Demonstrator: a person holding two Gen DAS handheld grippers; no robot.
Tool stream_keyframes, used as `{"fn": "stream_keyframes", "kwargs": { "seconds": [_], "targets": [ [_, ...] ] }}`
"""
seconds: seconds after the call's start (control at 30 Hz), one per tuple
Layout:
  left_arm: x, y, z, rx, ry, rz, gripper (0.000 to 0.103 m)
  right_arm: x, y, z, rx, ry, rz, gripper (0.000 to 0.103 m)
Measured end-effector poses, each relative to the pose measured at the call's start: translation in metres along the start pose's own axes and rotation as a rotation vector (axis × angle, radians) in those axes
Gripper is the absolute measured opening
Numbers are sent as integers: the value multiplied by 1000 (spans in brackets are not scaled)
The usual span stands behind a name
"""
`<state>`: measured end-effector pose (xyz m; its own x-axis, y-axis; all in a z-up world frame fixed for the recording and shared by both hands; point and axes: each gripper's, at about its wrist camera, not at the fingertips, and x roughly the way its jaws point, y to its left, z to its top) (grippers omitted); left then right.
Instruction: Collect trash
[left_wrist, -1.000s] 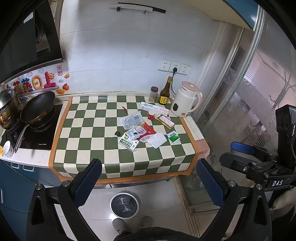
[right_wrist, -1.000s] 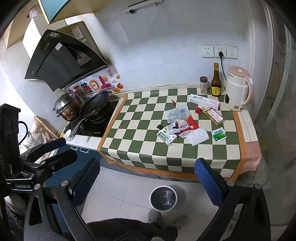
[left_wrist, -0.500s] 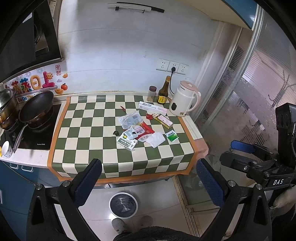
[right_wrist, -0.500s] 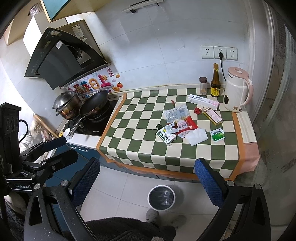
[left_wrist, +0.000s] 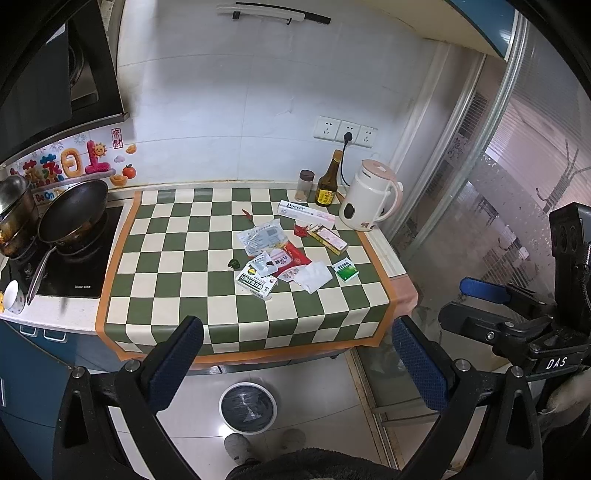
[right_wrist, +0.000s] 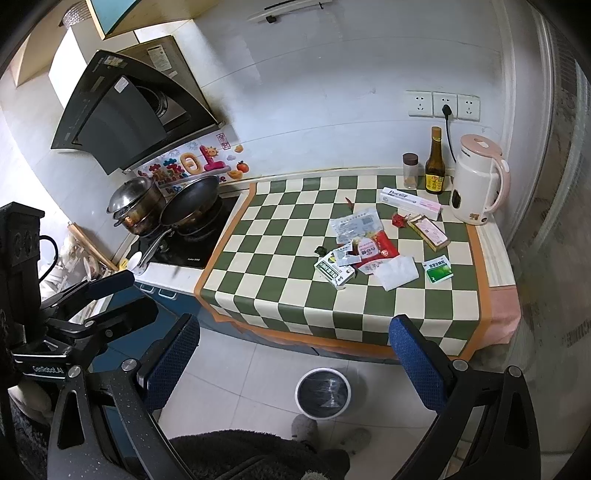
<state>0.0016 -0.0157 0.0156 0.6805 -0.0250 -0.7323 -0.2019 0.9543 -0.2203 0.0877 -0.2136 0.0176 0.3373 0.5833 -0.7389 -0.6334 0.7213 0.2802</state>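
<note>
A pile of trash lies on the green-and-white checked cloth (left_wrist: 177, 258): a white medicine box (left_wrist: 255, 283), a red packet (left_wrist: 290, 259), a white tissue (left_wrist: 313, 276), a clear bag (left_wrist: 260, 239), a green sachet (left_wrist: 345, 268), a long toothpaste box (left_wrist: 306, 213) and a pink box (left_wrist: 328, 239). The pile also shows in the right wrist view (right_wrist: 373, 251). A white round bin (left_wrist: 247, 407) with a dark liner stands on the floor below the counter (right_wrist: 323, 393). My left gripper (left_wrist: 295, 362) is open and empty, well back from the counter. My right gripper (right_wrist: 295, 362) is open and empty too.
A kettle (left_wrist: 369, 201), a sauce bottle (left_wrist: 328, 184) and a spice jar (left_wrist: 306, 185) stand at the back right. A pan (left_wrist: 72, 214) and a pot (left_wrist: 14, 218) sit on the hob at left. A glass door (left_wrist: 517, 184) is at right.
Both grippers have drawn back a little from the counter, so the cloth and trash look slightly smaller. Nothing on the counter has moved.
</note>
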Motion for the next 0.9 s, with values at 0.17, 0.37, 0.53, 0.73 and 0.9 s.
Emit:
{"fn": "stream_keyframes", "kwargs": {
  "seconds": [0.17, 0.37, 0.53, 0.73, 0.9],
  "targets": [
    [3, 1, -1, 3, 4, -11, 103, 0, 2, 1, 0, 2, -4, 103],
    [12, 14, 6, 6, 21, -30, 103, 3, 4, 1, 6, 2, -7, 103],
    [40, 33, 21, 32, -25, 205, 103, 17, 1, 6, 57, -16, -55, 103],
    [140, 69, 28, -45, 78, 362, 103, 64, -46, 17, 212, -40, -263, 103],
    [246, 99, 15, -253, 307, 324, 103, 130, -134, 18, 415, 38, -340, 103]
  ]
}}
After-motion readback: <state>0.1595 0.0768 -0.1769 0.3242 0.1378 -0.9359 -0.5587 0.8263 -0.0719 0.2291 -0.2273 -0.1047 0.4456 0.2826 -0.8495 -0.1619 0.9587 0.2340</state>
